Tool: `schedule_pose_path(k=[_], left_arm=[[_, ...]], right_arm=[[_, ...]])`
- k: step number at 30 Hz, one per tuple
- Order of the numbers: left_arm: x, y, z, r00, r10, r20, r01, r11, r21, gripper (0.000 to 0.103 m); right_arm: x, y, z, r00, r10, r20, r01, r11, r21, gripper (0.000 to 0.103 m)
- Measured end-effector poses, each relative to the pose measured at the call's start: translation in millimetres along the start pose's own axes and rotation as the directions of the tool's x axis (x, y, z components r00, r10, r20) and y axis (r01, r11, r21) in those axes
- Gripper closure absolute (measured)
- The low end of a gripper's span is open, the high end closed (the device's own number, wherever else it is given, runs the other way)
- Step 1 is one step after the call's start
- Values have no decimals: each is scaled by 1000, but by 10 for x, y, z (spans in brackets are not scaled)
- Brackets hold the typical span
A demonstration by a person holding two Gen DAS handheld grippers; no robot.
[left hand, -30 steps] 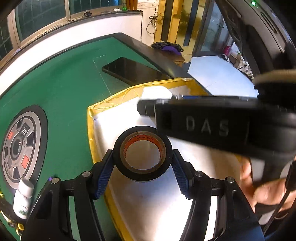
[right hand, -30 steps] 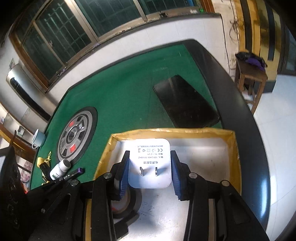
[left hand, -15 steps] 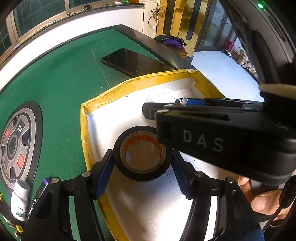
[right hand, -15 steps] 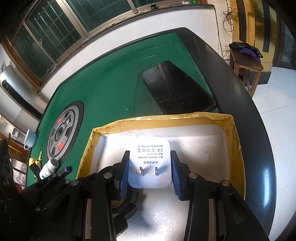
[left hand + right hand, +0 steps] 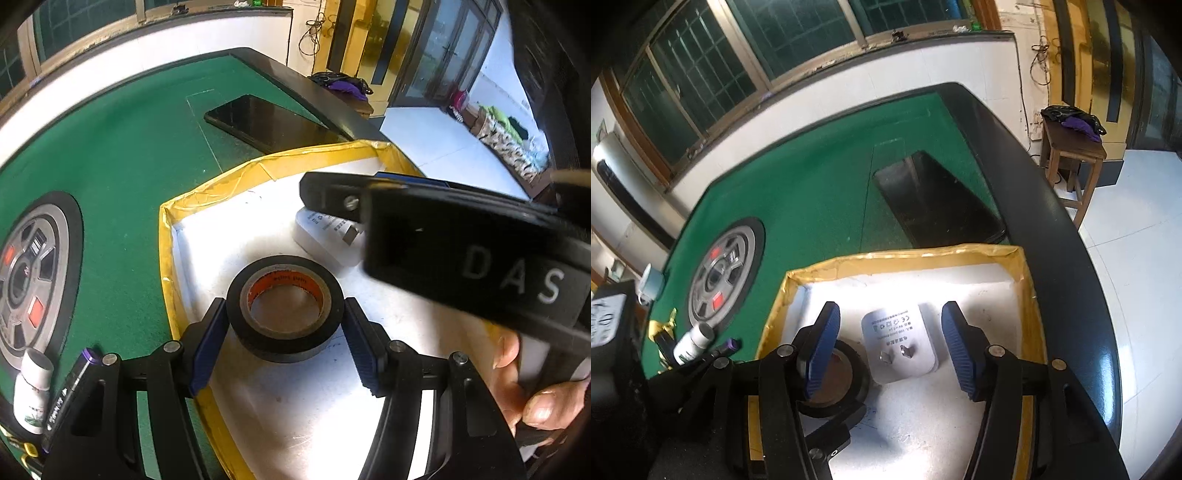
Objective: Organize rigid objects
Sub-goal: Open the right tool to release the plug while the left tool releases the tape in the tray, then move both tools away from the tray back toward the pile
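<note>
We have the right gripper (image 5: 890, 347) standing apart over the white charger (image 5: 899, 345), its jaws having just been opening; the blue pads (image 5: 955, 347) are clear of the charger on both sides, and the charger lies flat on the white floor of the box (image 5: 905, 258) with its two prongs facing up. We hold the left gripper (image 5: 282, 338) around the roll of black tape (image 5: 284, 306), a pad on each side of the roll (both look to be right against its rim), and the roll sits on the box floor near the left wall. In the right wrist view the tape shows just beside the charger, partly hidden behind the left pad. The box has yellow taped edges and rests on a green table (image 5: 122, 155). Beyond it lies a black tablet (image 5: 938, 199). Off to the left of the box we see a small white bottle (image 5: 33, 391) and a purple-capped pen (image 5: 70, 395), near a round wheel picture (image 5: 724, 273) on the table
</note>
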State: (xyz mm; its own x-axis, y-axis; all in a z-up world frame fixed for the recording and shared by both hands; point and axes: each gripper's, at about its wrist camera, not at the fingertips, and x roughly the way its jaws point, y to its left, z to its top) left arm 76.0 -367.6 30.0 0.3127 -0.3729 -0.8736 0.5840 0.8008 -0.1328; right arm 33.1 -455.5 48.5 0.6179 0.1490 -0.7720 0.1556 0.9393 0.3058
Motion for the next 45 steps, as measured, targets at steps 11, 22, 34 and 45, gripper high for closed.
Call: schedule_pose_path(k=[11,22,34,45], left_arm=[[-5,63,15,992,-127,-20,125,989,-84,42],[-57,-84,-18,995,-100,-20,100,995,-15,38],[-400,-18,-101,996,-60,68,60,998,6,21],[-979,195,-649,974,-38,223,36,999,11,21]], right_arm=[[-98,-7,9,999,28,39,-29,999,25,51],[-156,-36,9,997,39,66,-42,998,39,51],[-227,-70,-5,995,48,91,-53,998,46,51],[-262,-61,3,993,56,106,-61,997,46,51]])
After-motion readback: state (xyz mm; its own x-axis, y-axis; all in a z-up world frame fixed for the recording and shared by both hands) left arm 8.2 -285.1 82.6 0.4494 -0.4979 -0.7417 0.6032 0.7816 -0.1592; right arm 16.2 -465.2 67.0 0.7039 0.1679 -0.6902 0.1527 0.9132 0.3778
